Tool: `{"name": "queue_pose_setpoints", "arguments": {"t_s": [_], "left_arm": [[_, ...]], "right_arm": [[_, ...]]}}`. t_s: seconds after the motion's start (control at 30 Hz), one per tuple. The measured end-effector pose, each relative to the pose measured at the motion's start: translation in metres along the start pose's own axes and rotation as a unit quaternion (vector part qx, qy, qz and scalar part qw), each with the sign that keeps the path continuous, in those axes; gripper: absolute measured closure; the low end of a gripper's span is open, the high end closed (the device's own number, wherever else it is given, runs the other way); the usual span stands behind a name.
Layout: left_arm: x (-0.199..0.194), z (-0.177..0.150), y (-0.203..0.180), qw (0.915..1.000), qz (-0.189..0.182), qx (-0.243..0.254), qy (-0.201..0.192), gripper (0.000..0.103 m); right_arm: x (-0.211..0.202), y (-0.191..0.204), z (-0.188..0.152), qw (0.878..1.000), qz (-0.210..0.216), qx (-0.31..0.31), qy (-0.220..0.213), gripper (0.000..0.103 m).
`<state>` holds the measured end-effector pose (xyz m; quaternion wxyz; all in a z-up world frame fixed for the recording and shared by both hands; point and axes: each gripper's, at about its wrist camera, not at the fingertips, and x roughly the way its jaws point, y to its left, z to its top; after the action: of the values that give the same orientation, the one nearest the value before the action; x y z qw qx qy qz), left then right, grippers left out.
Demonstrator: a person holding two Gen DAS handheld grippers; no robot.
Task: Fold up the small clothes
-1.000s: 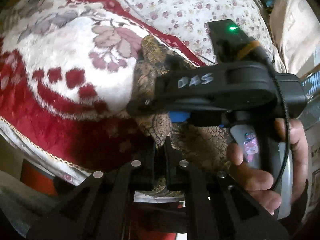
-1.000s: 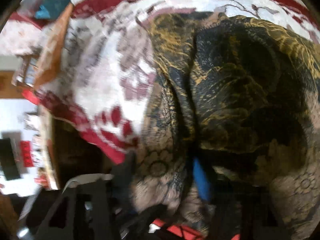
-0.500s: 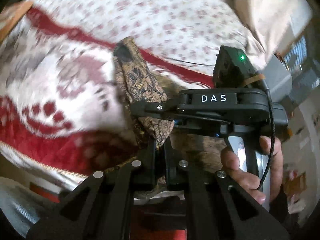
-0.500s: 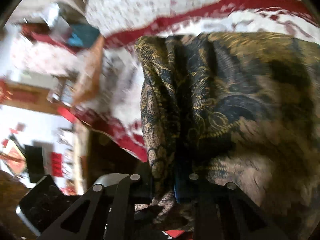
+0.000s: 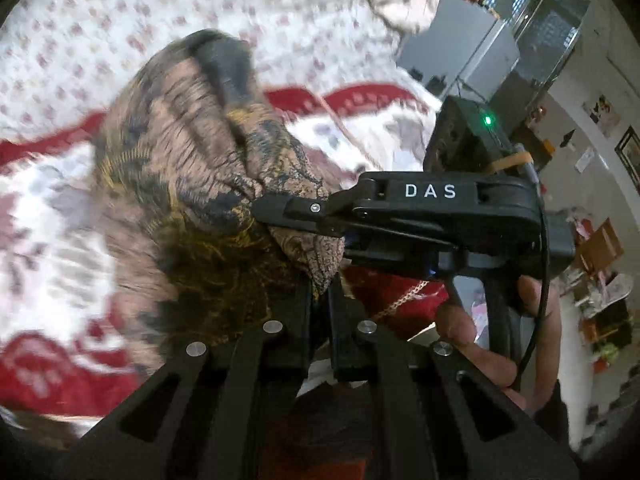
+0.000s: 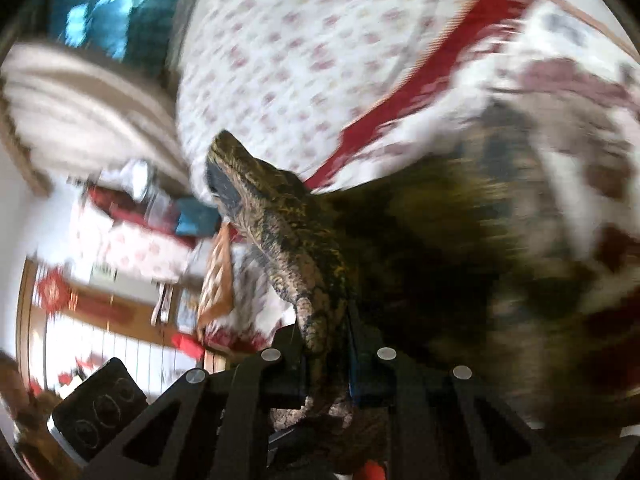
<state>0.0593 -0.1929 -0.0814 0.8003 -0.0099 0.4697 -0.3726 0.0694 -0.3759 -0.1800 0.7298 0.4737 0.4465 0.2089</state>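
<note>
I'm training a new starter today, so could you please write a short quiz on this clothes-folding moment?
1. True or false: both grippers are shut on the brown patterned cloth.
2. Which gripper shows from the side in the left wrist view? A) left B) right
3. Fill in: the cloth is held above a floral ____.

Key:
1. True: left gripper and right gripper both pinch it.
2. B: right gripper.
3. Bedspread.
</note>
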Motion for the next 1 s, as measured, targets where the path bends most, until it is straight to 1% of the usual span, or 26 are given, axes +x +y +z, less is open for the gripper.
{"name": "queue_pose_setpoints", "arguments": {"t_s": [0.03,0.1,0.17,0.27,0.3,0.33,0.37,0.4,0.43,0.47,0.5,0.53,0.57,0.6,0.63,0.67,0.7,0.73,0.77,0.8,0.83,0.87,0.9,0.97,1.0], "left_arm": [[0.014,-0.001,0.0,0.9999,-0.006,-0.003,0.01,0.097],[0.038,-0.006,0.003,0.9994,-0.014,-0.017,0.028,0.097],[0.051,-0.012,0.005,0.9987,-0.018,-0.031,0.036,0.096],[0.054,-0.013,0.007,0.9976,-0.019,-0.039,0.054,0.094],[0.051,-0.011,0.009,0.997,-0.023,-0.043,0.06,0.092],[0.045,-0.009,0.013,0.9958,-0.036,-0.051,0.067,0.092],[0.036,-0.007,0.018,0.9942,-0.054,-0.06,0.071,0.092],[0.025,-0.003,0.025,0.9932,-0.067,-0.067,0.067,0.09],[0.014,-0.004,0.03,0.9934,-0.068,-0.073,0.058,0.079],[0.001,-0.002,0.038,0.994,-0.06,-0.081,0.043,0.07],[-0.008,0.0,0.046,0.9944,-0.048,-0.09,0.028,0.048],[-0.018,0.002,0.058,0.9944,-0.03,-0.101,0.008,0.035],[-0.027,0.006,0.072,0.9934,-0.006,-0.114,-0.014,0.035],[-0.03,0.009,0.085,0.9918,0.01,-0.125,-0.024,0.035],[-0.03,0.012,0.095,0.9899,0.028,-0.136,-0.029,0.035],[-0.027,0.015,0.106,0.9877,0.055,-0.143,-0.032,0.035],[-0.024,0.016,0.113,0.986,0.075,-0.145,-0.035,0.035],[-0.017,0.016,0.122,0.9839,0.098,-0.145,-0.035,0.035],[-0.009,0.017,0.129,0.9813,0.122,-0.146,-0.03,0.035],[0.0,0.016,0.134,0.9793,0.128,-0.155,-0.022,0.035],[0.005,0.012,0.142,0.9785,0.124,-0.164,-0.015,0.035],[0.01,0.008,0.147,0.9778,0.123,-0.169,-0.006,0.035],[0.014,0.004,0.148,0.9776,0.127,-0.168,-0.001,0.035],[0.016,-0.003,0.146,0.9808,0.125,-0.15,-0.005,0.035],[0.016,-0.004,0.145,0.9816,0.126,-0.143,-0.006,0.035]], "right_arm": [[0.0,-0.021,0.002,0.999,-0.006,0.032,-0.001,0.089],[-0.004,-0.049,0.004,0.997,-0.026,0.069,0.004,0.089],[-0.005,-0.062,0.009,0.996,-0.044,0.076,0.016,0.089],[-0.003,-0.071,0.009,0.994,-0.045,0.092,0.028,0.087],[-0.004,-0.071,0.01,0.994,-0.054,0.093,0.026,0.087],[-0.004,-0.071,0.01,0.994,-0.063,0.09,0.024,0.085],[-0.008,-0.068,0.009,0.994,-0.073,0.083,0.02,0.076],[-0.012,-0.062,0.008,0.994,-0.08,0.071,0.012,0.07],[-0.02,-0.054,0.006,0.995,-0.08,0.058,0.004,0.055],[-0.025,-0.048,0.006,0.996,-0.084,0.044,-0.003,0.046],[-0.031,-0.035,0.004,0.995,-0.098,0.019,-0.014,0.042],[-0.032,-0.025,0.002,0.993,-0.115,0.001,-0.023,0.036],[-0.034,-0.015,-0.002,0.991,-0.127,-0.019,-0.03,0.036],[-0.035,-0.006,-0.006,0.99,-0.134,-0.034,-0.037,0.036],[-0.033,0.003,-0.012,0.988,-0.138,-0.048,-0.041,0.036],[-0.03,0.011,-0.017,0.986,-0.146,-0.067,-0.039,0.036],[-0.023,0.019,-0.021,0.981,-0.166,-0.09,-0.033,0.036],[-0.014,0.023,-0.026,0.974,-0.199,-0.107,-0.03,0.036],[-0.006,0.021,-0.03,0.966,-0.232,-0.115,-0.023,0.043],[0.003,0.016,-0.031,0.96,-0.254,-0.115,-0.011,0.053],[0.01,0.009,-0.032,0.951,-0.289,-0.112,0.0,0.082],[0.011,0.004,-0.033,0.938,-0.328,-0.107,0.002,0.096],[0.003,0.0,-0.033,0.936,-0.339,-0.093,-0.011,0.096],[-0.015,-0.008,-0.032,0.941,-0.331,-0.066,-0.027,0.096],[-0.021,-0.014,-0.033,0.941,-0.333,-0.054,-0.032,0.096]]}}
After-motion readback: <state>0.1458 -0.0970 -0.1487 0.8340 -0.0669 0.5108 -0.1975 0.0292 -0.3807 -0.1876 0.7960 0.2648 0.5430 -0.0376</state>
